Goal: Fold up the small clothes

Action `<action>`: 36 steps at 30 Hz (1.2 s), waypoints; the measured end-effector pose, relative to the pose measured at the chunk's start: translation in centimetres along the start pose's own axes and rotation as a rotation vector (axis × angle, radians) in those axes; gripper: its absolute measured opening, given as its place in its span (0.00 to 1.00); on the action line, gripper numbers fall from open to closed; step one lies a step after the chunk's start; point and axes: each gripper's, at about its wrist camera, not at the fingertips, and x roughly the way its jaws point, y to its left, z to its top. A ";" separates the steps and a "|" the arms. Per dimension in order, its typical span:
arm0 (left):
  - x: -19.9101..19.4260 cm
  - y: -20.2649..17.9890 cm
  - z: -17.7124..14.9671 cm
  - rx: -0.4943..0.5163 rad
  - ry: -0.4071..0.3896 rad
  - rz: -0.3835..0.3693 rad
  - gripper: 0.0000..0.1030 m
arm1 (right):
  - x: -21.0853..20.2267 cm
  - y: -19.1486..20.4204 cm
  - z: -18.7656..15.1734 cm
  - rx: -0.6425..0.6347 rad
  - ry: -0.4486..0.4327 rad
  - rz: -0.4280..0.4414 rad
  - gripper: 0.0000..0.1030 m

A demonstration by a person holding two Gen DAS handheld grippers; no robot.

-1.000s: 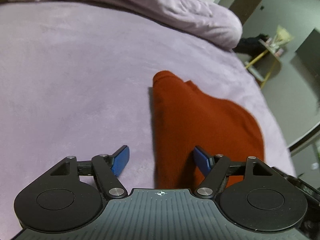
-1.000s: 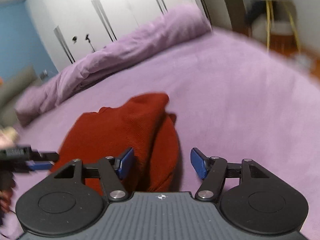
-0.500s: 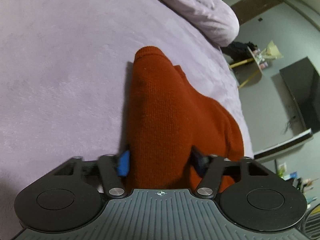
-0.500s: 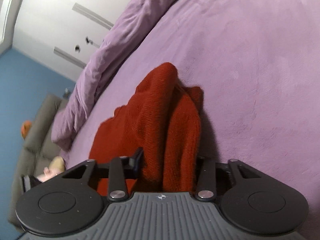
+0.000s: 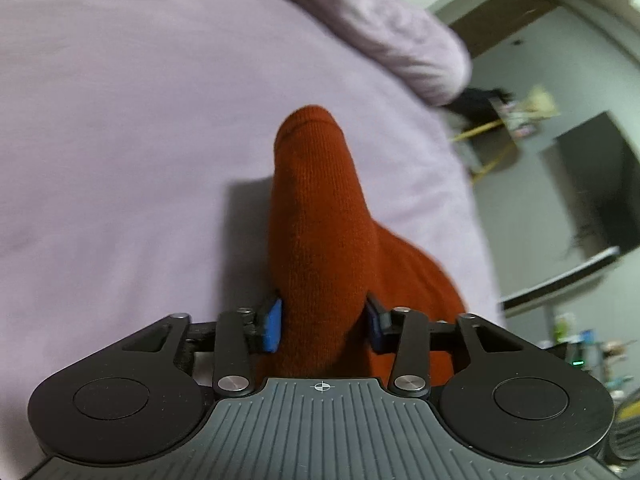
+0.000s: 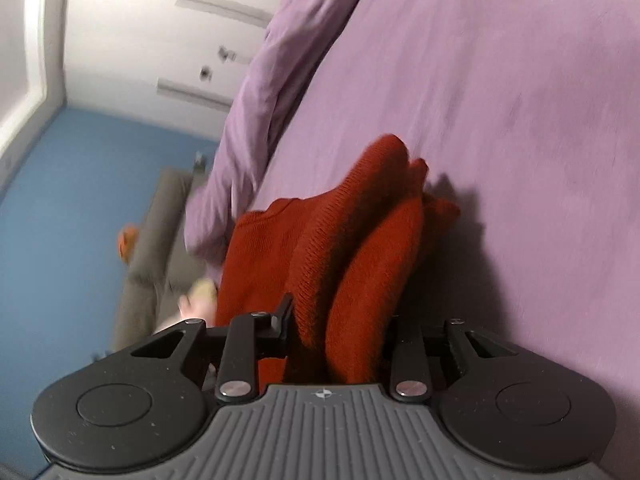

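- My left gripper [image 5: 323,326] has just been closing; its blue pads [image 5: 273,329] now pinch a thick bunch of the rust-red knit sweater [image 5: 320,232].
- My right gripper [image 6: 340,336] has also been closing, and clamps another bunched fold of the same sweater [image 6: 352,248].
- The sweater rises in ridges from my fingers and trails onto the lilac blanket [image 5: 120,140].
- A rumpled duvet [image 6: 264,92] lies beyond.

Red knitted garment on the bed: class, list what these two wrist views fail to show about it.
- Left wrist: red garment near end hidden by left gripper.
- Right wrist: its lower part hidden behind right gripper; motion blur.
- Garment type: bunched, cannot tell.
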 end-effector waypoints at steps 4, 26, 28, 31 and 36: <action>-2.2 0.4 -1.2 0.078 -0.036 0.228 0.53 | -0.4 2.4 -2.4 -0.142 -0.045 -0.335 0.51; 10.1 -0.7 1.7 0.175 -0.287 0.413 0.80 | 12.5 5.8 -2.2 -0.567 -0.227 -0.593 0.08; 9.6 -0.8 1.5 0.175 -0.280 0.422 0.80 | 12.4 6.1 -2.3 -0.568 -0.233 -0.582 0.08; 8.0 -1.4 0.7 0.168 -0.252 0.417 0.80 | 10.8 6.6 -2.9 -0.548 -0.219 -0.557 0.15; 2.2 -1.0 -3.2 0.135 -0.247 0.356 0.80 | 5.2 8.6 -8.4 -0.642 -0.242 -0.547 0.33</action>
